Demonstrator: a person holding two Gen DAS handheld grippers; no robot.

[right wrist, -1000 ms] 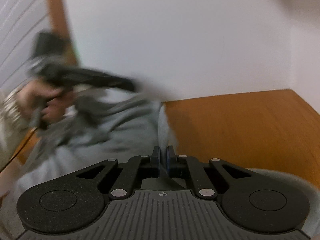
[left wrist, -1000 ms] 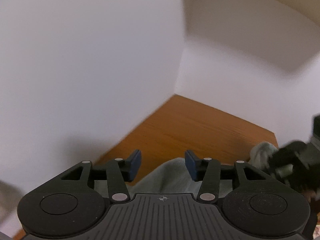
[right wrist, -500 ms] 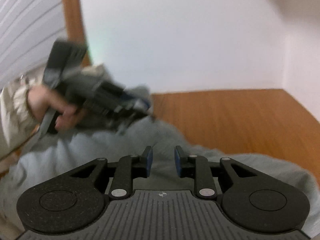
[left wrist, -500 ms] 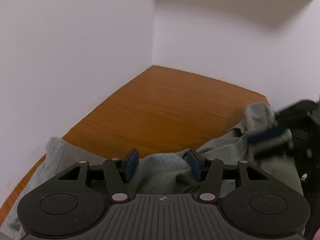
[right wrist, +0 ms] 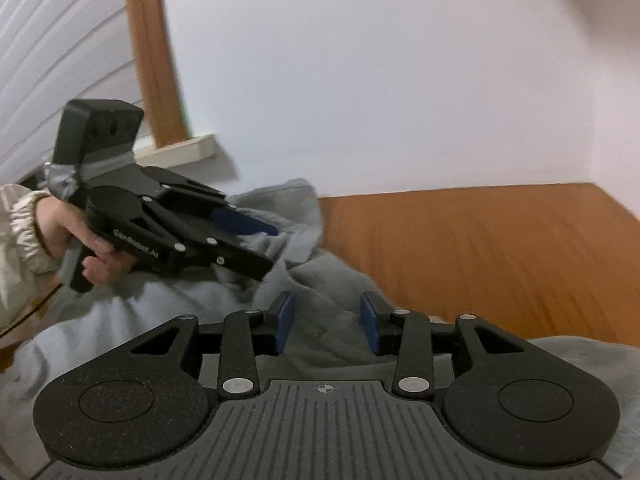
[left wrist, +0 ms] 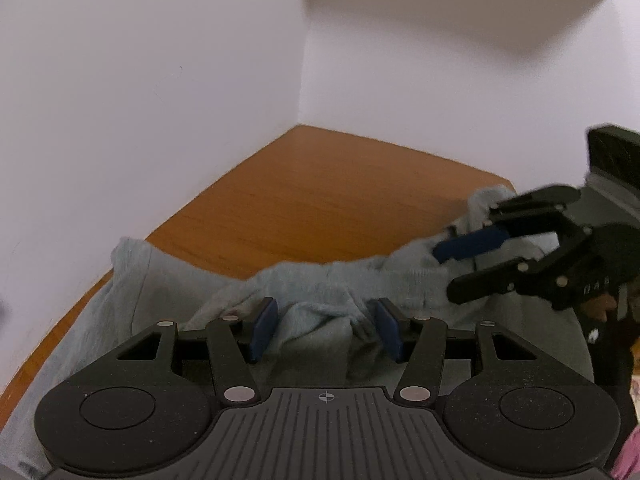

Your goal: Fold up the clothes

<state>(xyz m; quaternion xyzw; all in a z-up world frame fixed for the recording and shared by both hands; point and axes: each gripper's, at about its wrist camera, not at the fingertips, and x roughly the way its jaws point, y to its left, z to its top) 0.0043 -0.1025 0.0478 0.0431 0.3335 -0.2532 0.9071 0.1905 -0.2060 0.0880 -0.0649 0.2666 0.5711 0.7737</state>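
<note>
In the left wrist view, the left gripper [left wrist: 326, 330] is held wide open over one rumpled grey garment [left wrist: 320, 280] spread on the wooden table [left wrist: 320, 200]; nothing is gripped. In the right wrist view, the right gripper [right wrist: 326, 322] is likewise spread open above the cloth. Two grippers are counted.
</note>
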